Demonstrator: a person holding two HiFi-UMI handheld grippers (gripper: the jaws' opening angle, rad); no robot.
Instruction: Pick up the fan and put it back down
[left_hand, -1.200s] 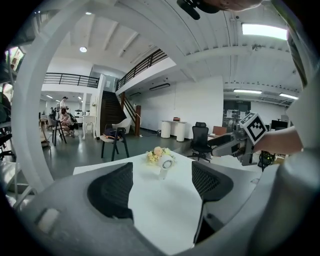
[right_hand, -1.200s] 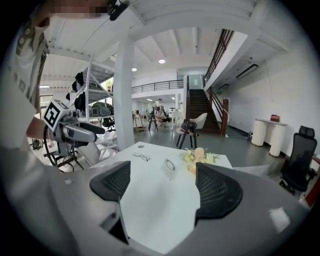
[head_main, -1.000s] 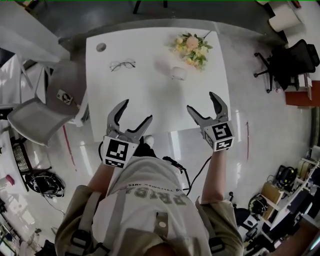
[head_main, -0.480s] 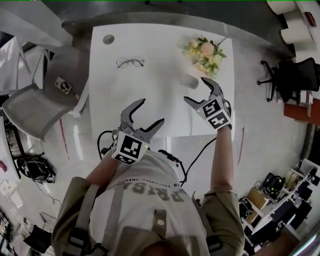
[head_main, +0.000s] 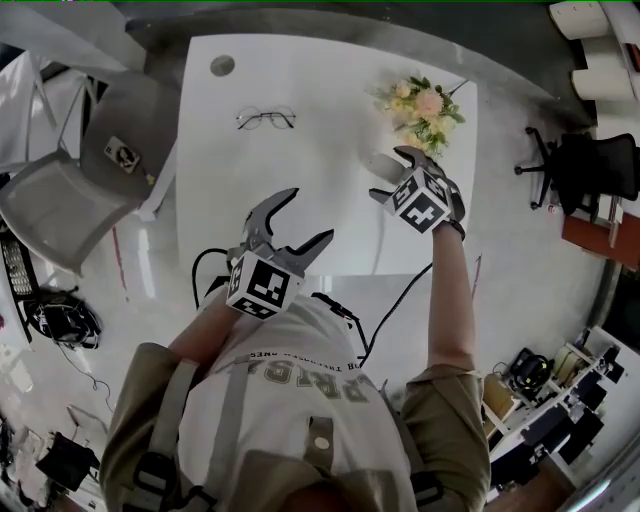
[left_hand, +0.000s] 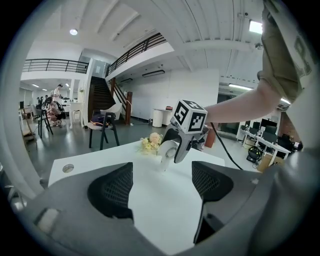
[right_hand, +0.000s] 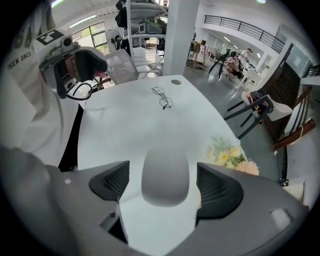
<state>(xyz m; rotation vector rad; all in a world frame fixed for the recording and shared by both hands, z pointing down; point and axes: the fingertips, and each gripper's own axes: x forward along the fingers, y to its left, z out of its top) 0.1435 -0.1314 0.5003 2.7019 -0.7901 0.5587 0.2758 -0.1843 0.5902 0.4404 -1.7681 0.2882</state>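
We find the fan (right_hand: 166, 175) standing on the white table (head_main: 300, 120), just beside the flowers (head_main: 425, 105). It sits between the fingers of the right gripper (head_main: 392, 175), which are spread, with a gap on either side of it; no grasp is made. The left gripper (head_main: 298, 225) hangs over the table's near edge, fingers released and holding nothing. The glasses (head_main: 266, 118) lie well apart from both. A second ago both grippers were at the near edge; the right has since advanced to straddle the fan.
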